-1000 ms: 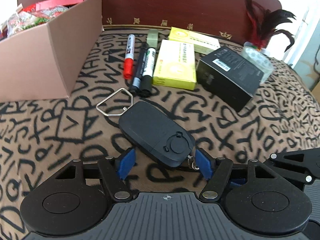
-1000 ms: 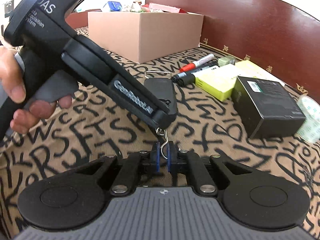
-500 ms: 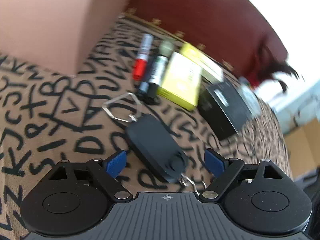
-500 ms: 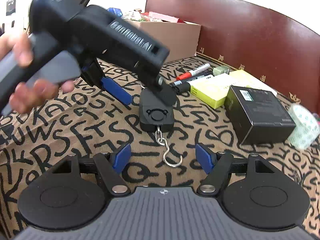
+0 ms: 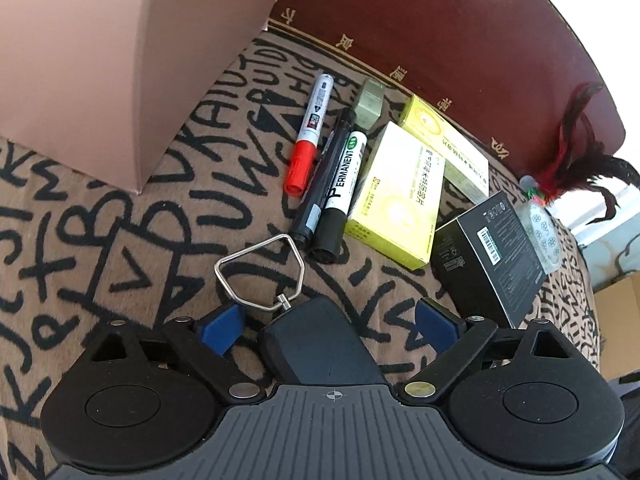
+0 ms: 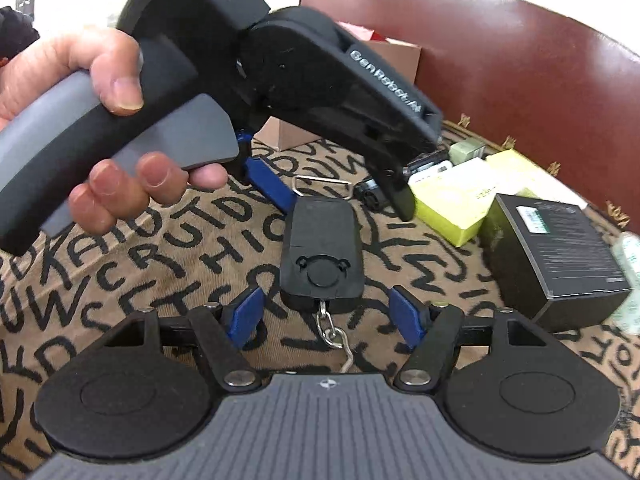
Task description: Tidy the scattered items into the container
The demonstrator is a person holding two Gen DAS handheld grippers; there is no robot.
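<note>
A black hand scale [image 5: 320, 344] with a metal ring handle [image 5: 260, 276] lies on the lettered cloth; it also shows in the right wrist view [image 6: 322, 254], with its chain and hook [image 6: 336, 340]. My left gripper [image 5: 328, 324] is open, its blue pads on either side of the scale's ring end. My right gripper [image 6: 326, 314] is open, its pads astride the scale's hook end. The cardboard box [image 5: 92, 68] stands at the back left, with items inside.
Three markers [image 5: 332, 172], two yellow boxes [image 5: 396, 196], a black box [image 5: 488, 248], a small green block [image 5: 370, 104] and a feathered shuttlecock [image 5: 540, 216] lie beyond the scale. A dark red headboard [image 5: 440, 40] bounds the back. The left gripper's body [image 6: 320, 80] fills the upper left of the right wrist view.
My right gripper let go of the scale's hook and opened. My left gripper swung forward over the scale, staying open around it. The scale lies flat on the cloth.
</note>
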